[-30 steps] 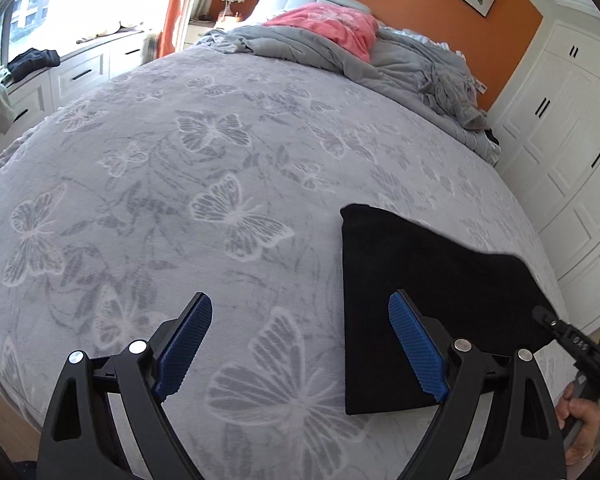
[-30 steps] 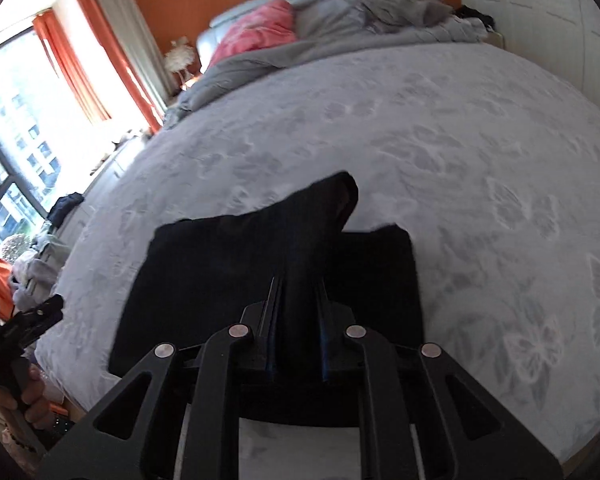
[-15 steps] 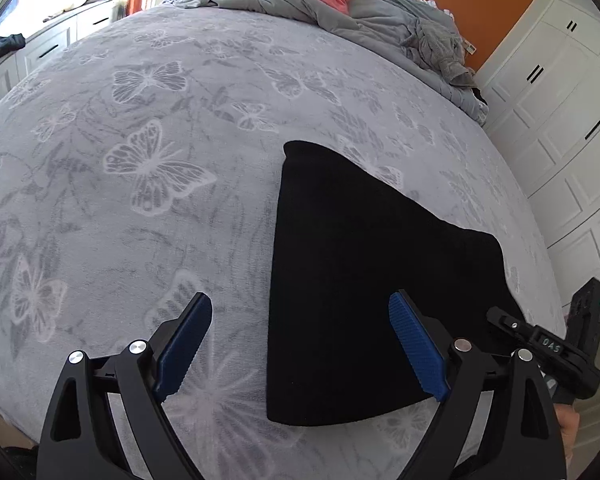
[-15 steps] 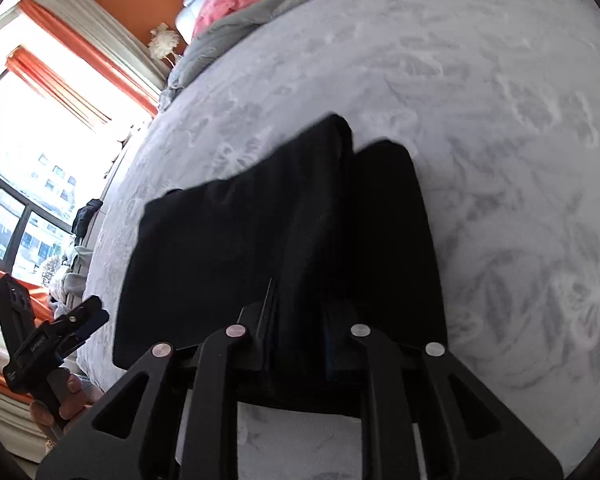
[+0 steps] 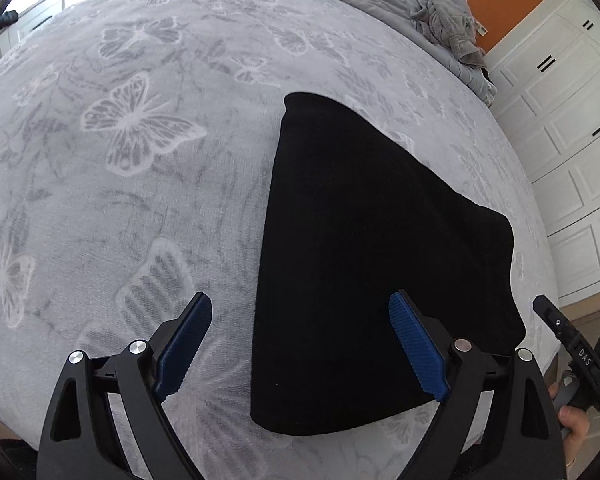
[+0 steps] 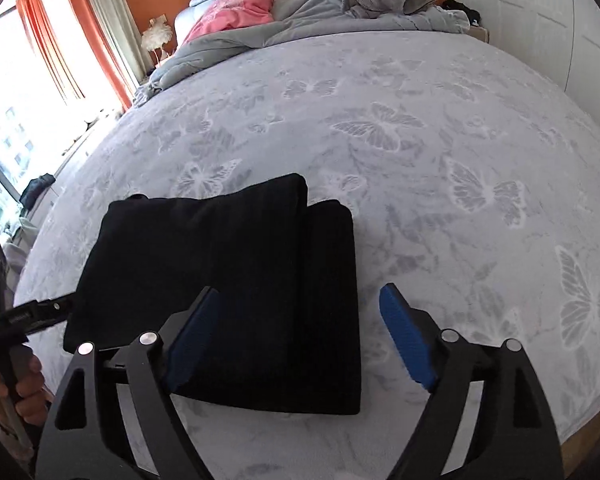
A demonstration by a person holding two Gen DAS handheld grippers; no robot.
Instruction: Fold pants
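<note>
The black pants (image 5: 364, 264) lie folded in a flat stack near the foot edge of the bed; they also show in the right wrist view (image 6: 236, 280), with an upper layer set back from the layer under it. My left gripper (image 5: 300, 344) is open and empty, hovering over the stack's near left edge. My right gripper (image 6: 300, 332) is open and empty, above the stack's near right edge. The right gripper's body (image 5: 580, 360) shows at the left view's right edge, and the left gripper's body (image 6: 24, 316) at the right view's left edge.
The bed has a grey butterfly-print cover (image 5: 140, 160). A crumpled grey duvet (image 6: 340, 4) and a pink pillow (image 6: 236, 8) lie at the head. White wardrobe doors (image 5: 572, 140) stand on the right, orange curtains and a window (image 6: 40, 60) on the left.
My right gripper has opened and let go of the pants fold, which now lies flat on the stack. My left gripper has moved closer over the pants, still open.
</note>
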